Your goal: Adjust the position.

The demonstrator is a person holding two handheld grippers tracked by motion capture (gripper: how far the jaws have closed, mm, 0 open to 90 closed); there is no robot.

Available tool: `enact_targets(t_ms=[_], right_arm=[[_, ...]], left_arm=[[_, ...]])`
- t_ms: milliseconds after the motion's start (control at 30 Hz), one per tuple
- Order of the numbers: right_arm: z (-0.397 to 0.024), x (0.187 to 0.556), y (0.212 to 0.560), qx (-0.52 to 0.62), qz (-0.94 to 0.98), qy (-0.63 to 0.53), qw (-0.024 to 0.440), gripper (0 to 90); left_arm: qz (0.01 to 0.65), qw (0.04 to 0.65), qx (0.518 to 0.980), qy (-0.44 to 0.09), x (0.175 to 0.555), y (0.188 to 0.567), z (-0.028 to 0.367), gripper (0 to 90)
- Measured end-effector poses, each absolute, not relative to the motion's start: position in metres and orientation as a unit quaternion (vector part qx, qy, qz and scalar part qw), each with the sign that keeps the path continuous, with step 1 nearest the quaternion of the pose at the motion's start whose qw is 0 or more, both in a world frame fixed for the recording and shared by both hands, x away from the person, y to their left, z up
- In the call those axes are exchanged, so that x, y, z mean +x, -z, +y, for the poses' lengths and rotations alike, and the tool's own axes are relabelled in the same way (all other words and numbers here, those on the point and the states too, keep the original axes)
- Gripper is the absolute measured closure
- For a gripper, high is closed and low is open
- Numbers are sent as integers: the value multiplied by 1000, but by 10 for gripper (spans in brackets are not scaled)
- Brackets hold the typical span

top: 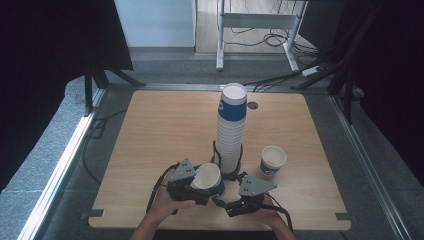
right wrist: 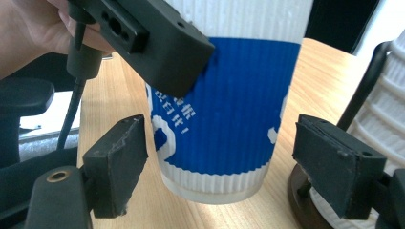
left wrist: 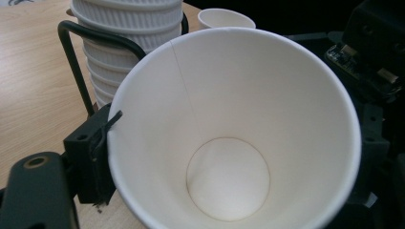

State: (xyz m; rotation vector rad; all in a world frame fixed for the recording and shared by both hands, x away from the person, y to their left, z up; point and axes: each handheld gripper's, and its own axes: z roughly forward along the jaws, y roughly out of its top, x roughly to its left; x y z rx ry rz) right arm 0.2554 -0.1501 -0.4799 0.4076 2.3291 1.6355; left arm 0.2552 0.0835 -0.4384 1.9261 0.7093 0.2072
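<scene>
paper cup (top: 207,176) gripped by left gripper (top: 192,184) fingers; right gripper (top: 235,192) fingers wide beside its base.

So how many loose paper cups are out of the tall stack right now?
2. One cup is clamped in the left gripper beside the stack; another cup stands alone on the table to the stack's right.

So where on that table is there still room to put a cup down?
The table's left half, left of the cup stack, is bare, as is the far right corner behind the lone cup. The near middle is crowded: both grippers and the held cup.
</scene>
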Motion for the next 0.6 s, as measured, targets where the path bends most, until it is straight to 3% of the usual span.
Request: enact_targets(t_ms=[600], right_arm=[[-137, 251, 488, 129, 824, -529, 155, 210]], left_arm=[[254, 442, 848, -148, 243, 440, 63, 155]])
